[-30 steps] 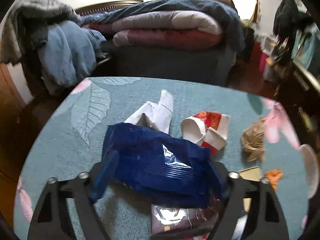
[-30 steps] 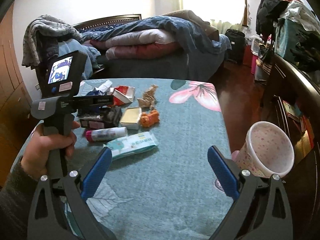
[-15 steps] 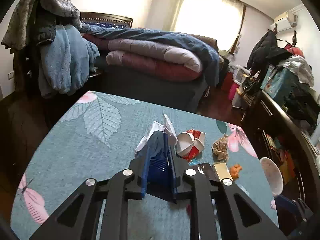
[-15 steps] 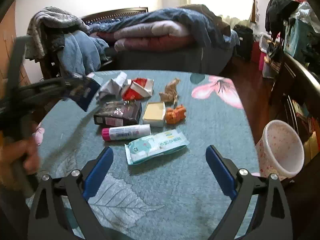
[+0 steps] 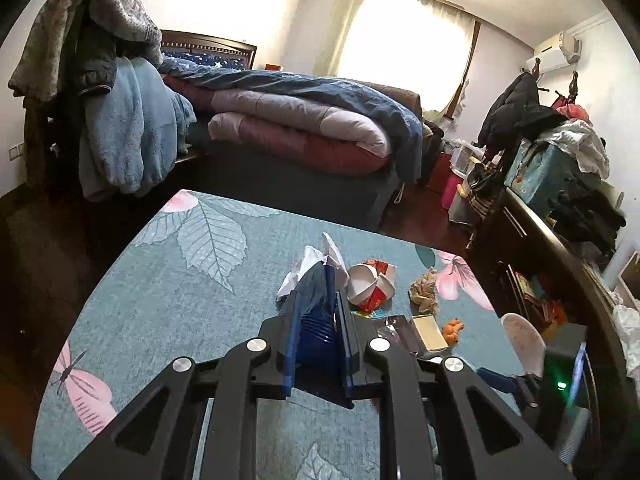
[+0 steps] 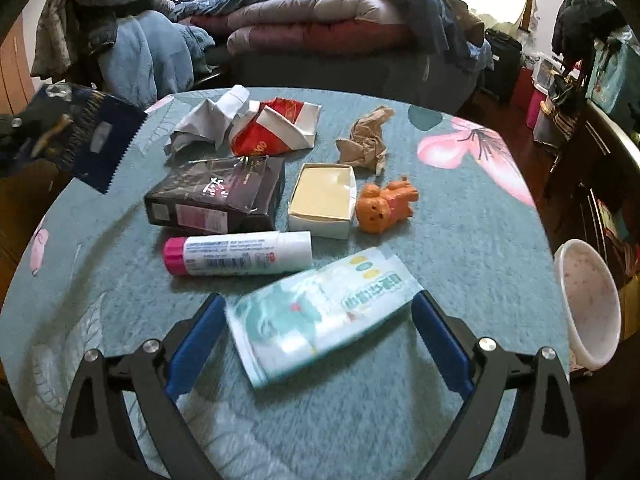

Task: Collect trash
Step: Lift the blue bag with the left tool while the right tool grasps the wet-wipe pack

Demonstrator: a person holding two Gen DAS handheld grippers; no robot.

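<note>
Left wrist: dark blue wrapper (image 5: 318,320), crumpled, glossy.

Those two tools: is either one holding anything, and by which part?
The left tool pinches a crinkly dark-blue foil wrapper at one end; the right tool holds nothing.

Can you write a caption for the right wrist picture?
Open right gripper straddles the wipes pack on the cluttered table.

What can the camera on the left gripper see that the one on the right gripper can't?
Only the left view: the left gripper shut on the blue wrapper, and the bright curtained window. Only the right view: the open right gripper around the wipes pack, and the pink-capped tube. Both: the orange toy dog, the crumpled brown paper.
</note>
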